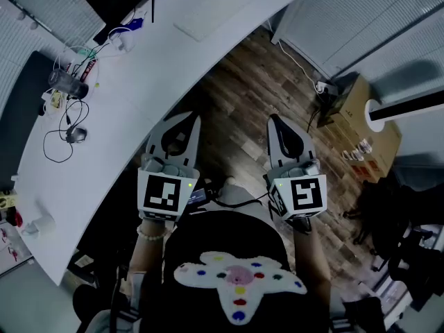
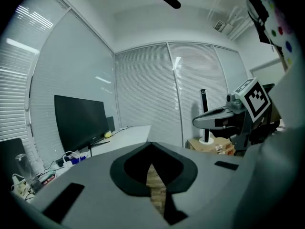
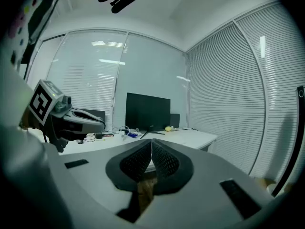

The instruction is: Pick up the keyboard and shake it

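A pale flat rectangle (image 1: 198, 26) lies on the long white desk (image 1: 139, 96) near its far end; it may be the keyboard, but no keys can be made out. Both grippers hang in front of the person over the wooden floor, off the desk's edge. My left gripper (image 1: 189, 116) is shut with nothing in it, its jaws meeting at the tip (image 2: 151, 143). My right gripper (image 1: 274, 118) is likewise shut and empty (image 3: 151, 141). Each gripper shows in the other's view, the right one (image 2: 209, 119) and the left one (image 3: 90, 120).
A black monitor (image 3: 147, 111) stands at the desk's far end. Cables, a mouse (image 1: 75, 134) and a clear jar (image 1: 68, 83) clutter the desk's left part. Cardboard boxes (image 1: 368, 137) and a power strip (image 1: 322, 87) sit on the floor at right. Blinds cover the walls.
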Demonstrator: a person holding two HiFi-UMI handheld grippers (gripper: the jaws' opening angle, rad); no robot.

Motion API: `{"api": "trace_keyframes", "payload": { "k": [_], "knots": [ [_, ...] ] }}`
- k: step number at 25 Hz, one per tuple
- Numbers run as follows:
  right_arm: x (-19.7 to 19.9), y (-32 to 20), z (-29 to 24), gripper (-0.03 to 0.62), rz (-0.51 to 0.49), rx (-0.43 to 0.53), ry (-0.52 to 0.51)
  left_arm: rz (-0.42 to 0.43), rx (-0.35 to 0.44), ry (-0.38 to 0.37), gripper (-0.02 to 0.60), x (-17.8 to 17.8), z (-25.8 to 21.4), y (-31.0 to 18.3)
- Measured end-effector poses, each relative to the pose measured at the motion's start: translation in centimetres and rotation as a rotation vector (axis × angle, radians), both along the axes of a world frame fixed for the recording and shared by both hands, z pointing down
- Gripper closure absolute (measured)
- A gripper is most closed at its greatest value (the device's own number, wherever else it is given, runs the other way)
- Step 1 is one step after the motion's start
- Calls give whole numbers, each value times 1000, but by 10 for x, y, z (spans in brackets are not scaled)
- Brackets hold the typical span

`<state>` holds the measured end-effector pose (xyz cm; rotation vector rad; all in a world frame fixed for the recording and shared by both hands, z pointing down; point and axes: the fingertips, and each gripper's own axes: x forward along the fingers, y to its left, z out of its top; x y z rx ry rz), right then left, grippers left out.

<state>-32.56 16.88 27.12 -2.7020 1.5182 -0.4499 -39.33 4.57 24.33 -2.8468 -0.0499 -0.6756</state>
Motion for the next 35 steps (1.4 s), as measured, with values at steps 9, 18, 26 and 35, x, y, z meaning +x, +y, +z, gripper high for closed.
{"api": "trace_keyframes", "payload": {
  "k": [9,18,26,35],
  "knots": [
    [13,5,1,560,-4,20,2,-7,-36,30,566,14,-5,9],
    [20,26,1,560,-56,61,-17,-67,-50,84,566,33,-9,27],
    [38,33,6,560,-15,61,16,-19,-57,75,566,46,-2,41],
    [78,14,25,560,29,4,39,-17,-73,34,566,93,29,10]
  ]
}}
